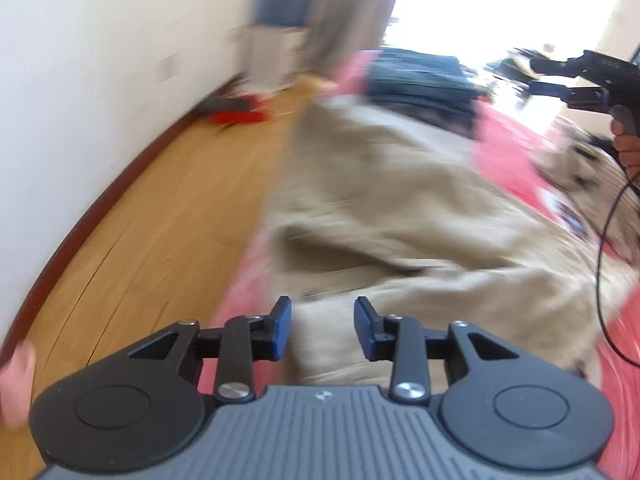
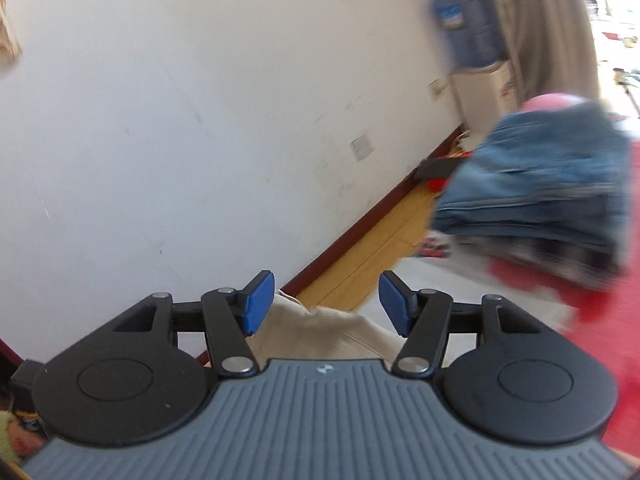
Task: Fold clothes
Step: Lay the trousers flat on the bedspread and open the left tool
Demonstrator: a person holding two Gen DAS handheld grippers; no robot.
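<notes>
Khaki trousers (image 1: 400, 208): lying ahead of the left gripper (image 1: 322, 328), on red bedding (image 1: 516, 152).
Left gripper: jaws standing apart, gripping nothing.
Right gripper (image 2: 326, 306): jaws gaping, empty; folded jeans (image 2: 536, 184) sitting beyond it.

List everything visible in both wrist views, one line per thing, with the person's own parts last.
Beige cloth garment: one, tan, spread on the bed, blurred.
Pink-red bed cover: one, under the clothes.
Stack of folded blue denim clothes: one pile, blue, far end of the bed.
Blue water bottle on a white dispenser: one, by the wall.
Red object on the floor: one, by the skirting, too blurred to name.
Wooden floor: tan planks, beside the bed.
White wall: left side.
Left claw: open, over the beige garment.
Right claw: open, nothing between the pads.
</notes>
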